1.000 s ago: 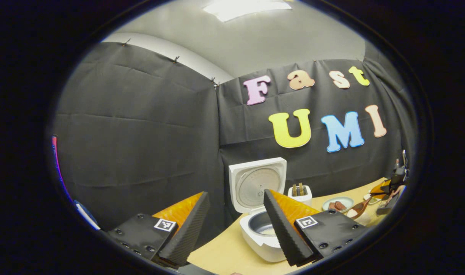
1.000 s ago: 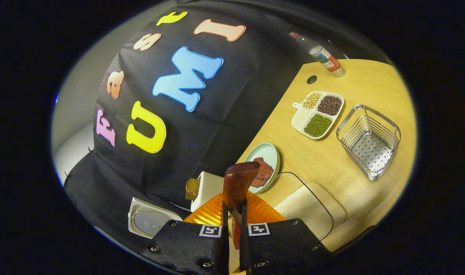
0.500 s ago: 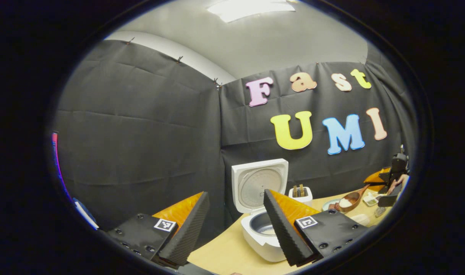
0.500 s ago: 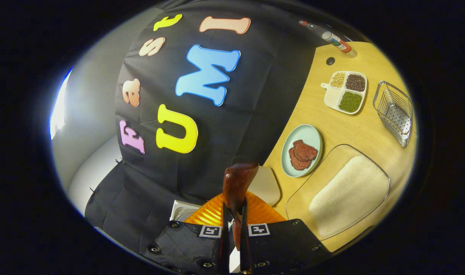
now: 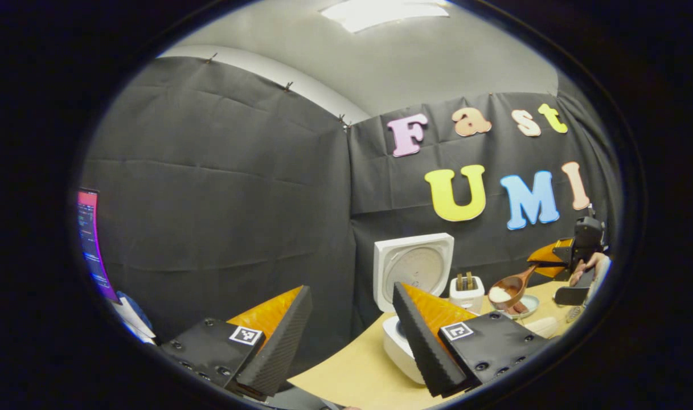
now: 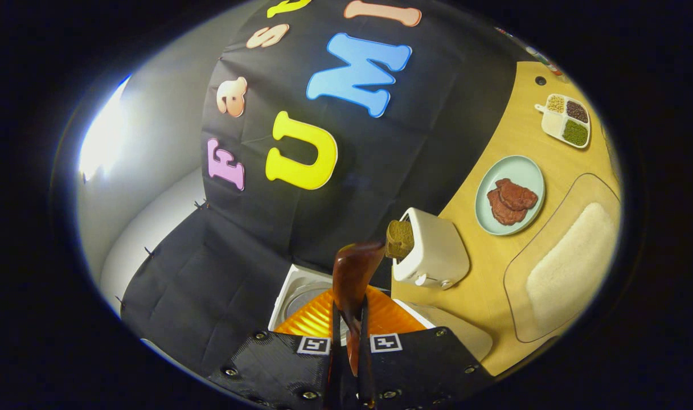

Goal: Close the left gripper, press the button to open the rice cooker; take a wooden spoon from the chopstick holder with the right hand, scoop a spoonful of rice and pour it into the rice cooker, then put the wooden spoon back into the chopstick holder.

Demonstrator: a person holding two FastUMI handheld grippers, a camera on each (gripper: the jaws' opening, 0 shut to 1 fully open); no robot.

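The white rice cooker stands on the table with its lid raised. My left gripper hangs open in front of it, holding nothing. Further right, a wooden spoon carrying white rice hovers above the table between the toaster and the plate. My right gripper, with a hand behind it, holds the spoon's handle. In the right gripper view, my right gripper is shut on the wooden spoon, whose bowl points at the cooker lid just beyond.
A white toaster with a bread slice stands beside the cooker. To its right lie a pale plate with meat, a clear box of rice and a divided dish of beans. A monitor glows at far left.
The right gripper lifted the rice-filled spoon out of the clear box and carried it past the plate toward the toaster and cooker. The left gripper stayed open and shifted slightly.
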